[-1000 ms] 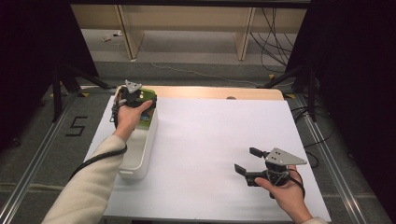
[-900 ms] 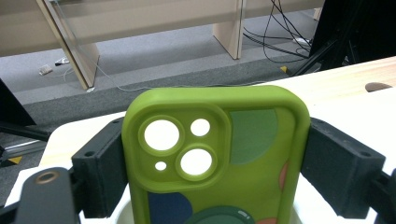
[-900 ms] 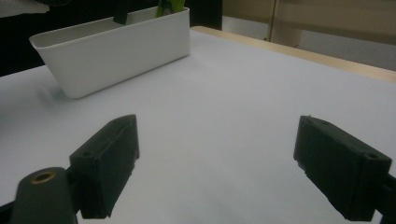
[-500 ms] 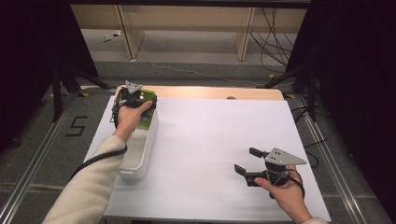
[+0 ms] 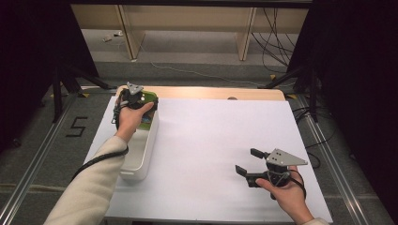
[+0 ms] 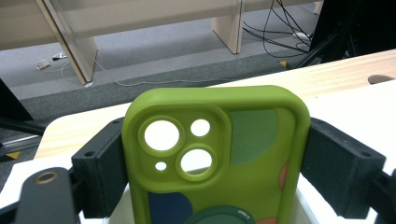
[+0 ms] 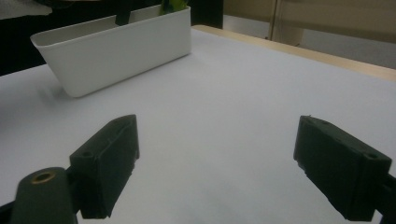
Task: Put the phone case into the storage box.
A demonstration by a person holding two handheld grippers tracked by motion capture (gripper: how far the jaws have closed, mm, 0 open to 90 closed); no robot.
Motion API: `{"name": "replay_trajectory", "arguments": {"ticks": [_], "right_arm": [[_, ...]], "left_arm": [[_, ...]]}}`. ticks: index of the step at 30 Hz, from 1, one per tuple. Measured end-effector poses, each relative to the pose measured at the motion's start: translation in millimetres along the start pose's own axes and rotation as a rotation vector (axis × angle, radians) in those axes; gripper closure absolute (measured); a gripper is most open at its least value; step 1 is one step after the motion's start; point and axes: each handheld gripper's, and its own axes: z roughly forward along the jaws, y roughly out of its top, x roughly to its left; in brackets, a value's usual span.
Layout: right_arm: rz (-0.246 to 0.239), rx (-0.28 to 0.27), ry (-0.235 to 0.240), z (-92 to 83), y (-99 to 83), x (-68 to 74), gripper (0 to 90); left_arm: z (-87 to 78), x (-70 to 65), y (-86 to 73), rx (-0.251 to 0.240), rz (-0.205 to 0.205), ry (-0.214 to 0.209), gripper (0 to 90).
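Note:
A lime-green phone case (image 6: 243,154) with camera cut-outs and coloured patches stands upright between the two black jaws of my left gripper (image 5: 142,102), and both pads press on its sides. It hangs over the far end of a long white bin (image 5: 141,161) at the table's left, its lower end down inside the rim. My right gripper (image 5: 248,161) rests low over the white tabletop near the front right, its jaws wide open with nothing between them. From the right gripper view the bin (image 7: 116,46) lies ahead to the left, with a bit of the green case (image 7: 173,4) above its far end.
The white sheet (image 5: 211,136) covers the table, with a wooden strip (image 5: 211,93) along the far edge. Beyond it are grey floor, shelf legs (image 5: 126,28) and cables (image 5: 277,33). Dark stands flank both sides.

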Motion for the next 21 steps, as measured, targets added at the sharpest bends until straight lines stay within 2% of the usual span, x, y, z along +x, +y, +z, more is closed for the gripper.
{"name": "replay_trajectory", "arguments": {"ticks": [21], "right_arm": [[0.008,0.003,0.006,0.3,-0.3,0.1,15.6]], "left_arm": [[1.4,1.3,-0.3,0.004,-0.001,-0.006,15.7]]}}
